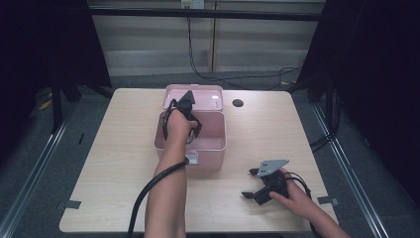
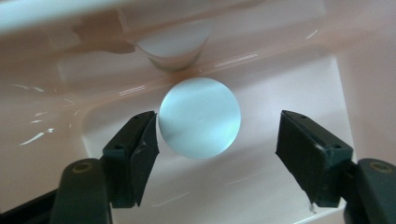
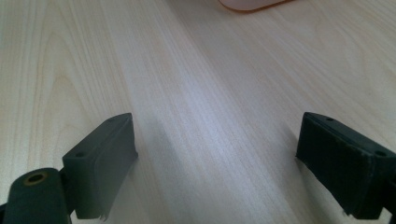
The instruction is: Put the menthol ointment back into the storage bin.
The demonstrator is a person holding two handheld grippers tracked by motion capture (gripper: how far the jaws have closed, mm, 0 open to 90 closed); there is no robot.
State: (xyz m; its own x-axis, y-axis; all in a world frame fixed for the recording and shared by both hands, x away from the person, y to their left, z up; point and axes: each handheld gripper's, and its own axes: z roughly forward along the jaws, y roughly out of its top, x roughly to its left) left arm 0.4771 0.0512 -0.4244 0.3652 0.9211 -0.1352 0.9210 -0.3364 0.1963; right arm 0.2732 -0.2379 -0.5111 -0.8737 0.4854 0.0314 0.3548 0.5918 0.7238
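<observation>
A pink box (image 1: 218, 144) stands open at the table's middle, its lid (image 1: 208, 96) folded back. My left gripper (image 1: 190, 130) reaches down into it. In the left gripper view a pale round disc (image 2: 200, 116) lies on the box floor (image 2: 280, 93) between the jaws of the left gripper (image 2: 217, 140). The left pad sits close beside the disc and the right pad stands well apart, so the gripper is open. My right gripper (image 1: 248, 183) rests low at the front right of the table, open, with bare wood between the jaws of the right gripper (image 3: 217, 149).
A similar pale round shape (image 2: 175, 46) shows on the glossy box wall behind the disc; whether it is a reflection I cannot tell. A small dark hole (image 1: 238, 103) marks the table right of the lid. Cables (image 1: 233, 79) run over the floor beyond the far edge.
</observation>
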